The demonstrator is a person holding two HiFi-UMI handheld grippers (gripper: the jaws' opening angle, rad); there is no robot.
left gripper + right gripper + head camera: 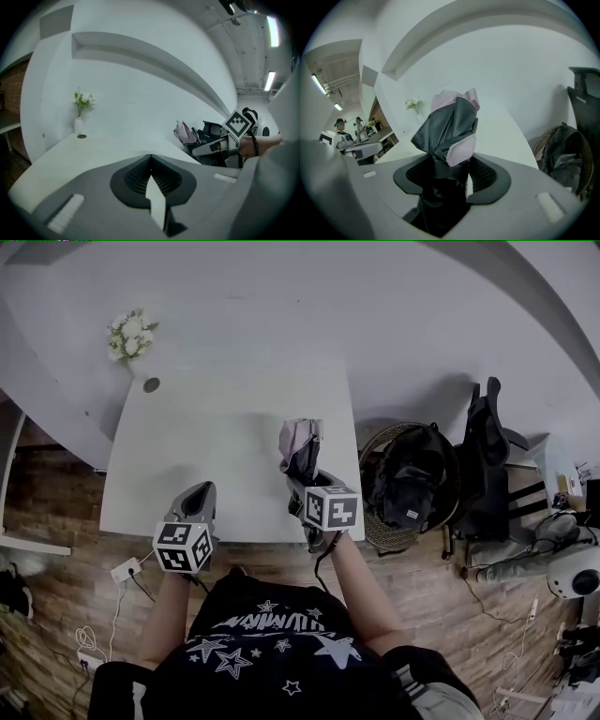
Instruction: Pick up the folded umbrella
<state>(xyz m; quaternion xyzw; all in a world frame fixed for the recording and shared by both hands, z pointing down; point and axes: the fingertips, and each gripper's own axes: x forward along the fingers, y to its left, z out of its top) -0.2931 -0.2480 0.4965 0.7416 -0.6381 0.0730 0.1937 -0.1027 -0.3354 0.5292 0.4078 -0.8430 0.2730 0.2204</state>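
One folded umbrella point(450, 126) clamped in right claw point(445, 171) (above white table point(216, 446)), left claw point(150, 157) closed, empty

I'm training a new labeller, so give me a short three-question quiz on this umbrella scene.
1. True or false: the left gripper is shut on the umbrella.
2. Where do the flowers stand on the table? A) far left corner B) near right corner C) the middle
3. Which gripper holds the umbrella?
Key: 1 false; 2 A; 3 the right gripper.
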